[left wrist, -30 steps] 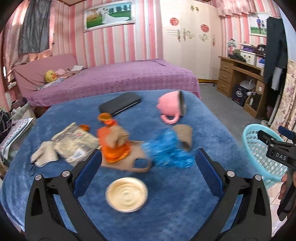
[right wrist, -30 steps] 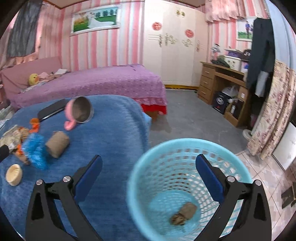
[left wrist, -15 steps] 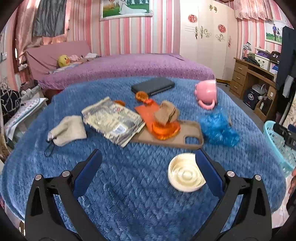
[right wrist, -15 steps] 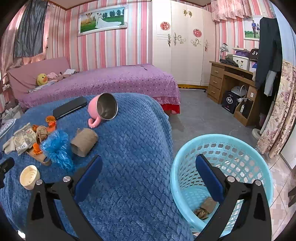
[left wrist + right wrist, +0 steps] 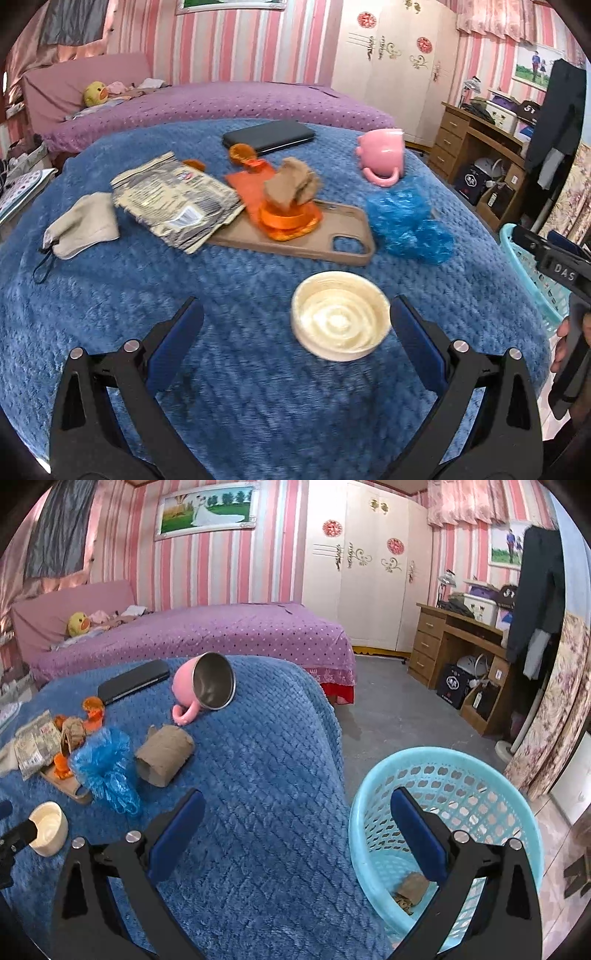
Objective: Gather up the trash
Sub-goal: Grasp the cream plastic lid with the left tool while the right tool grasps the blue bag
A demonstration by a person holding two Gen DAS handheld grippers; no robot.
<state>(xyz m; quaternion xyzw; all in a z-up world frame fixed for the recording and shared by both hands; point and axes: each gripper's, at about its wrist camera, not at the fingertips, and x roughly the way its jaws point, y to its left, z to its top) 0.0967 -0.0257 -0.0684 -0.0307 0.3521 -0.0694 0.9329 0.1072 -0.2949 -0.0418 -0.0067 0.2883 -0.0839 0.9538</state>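
My left gripper point(image 5: 295, 332) is open just above the blue blanket point(image 5: 240, 387), with a cream round lid point(image 5: 340, 325) near its right finger. Beyond lie a crumpled foil wrapper point(image 5: 177, 201), a blue plastic bag point(image 5: 406, 221), brown paper point(image 5: 293, 184) on an orange scrap, and a tan phone case point(image 5: 325, 240). My right gripper point(image 5: 295, 823) is open and empty over the blanket's right edge, beside the light-blue basket point(image 5: 461, 775), which holds brown scraps point(image 5: 410, 888). A cardboard roll point(image 5: 164, 755) lies on the blanket.
A pink mug point(image 5: 203, 688) lies on its side near a black phone point(image 5: 133, 681). A beige cloth mask point(image 5: 83, 227) sits at the left. A purple bed point(image 5: 207, 635), a wooden desk point(image 5: 461, 635) and grey floor surround the blanket. A hand point(image 5: 565, 343) holds the right gripper.
The left gripper has swung left and drawn nearer the cream lid, which now sits by its right finger. The right gripper has pulled away from over the basket toward the blanket.
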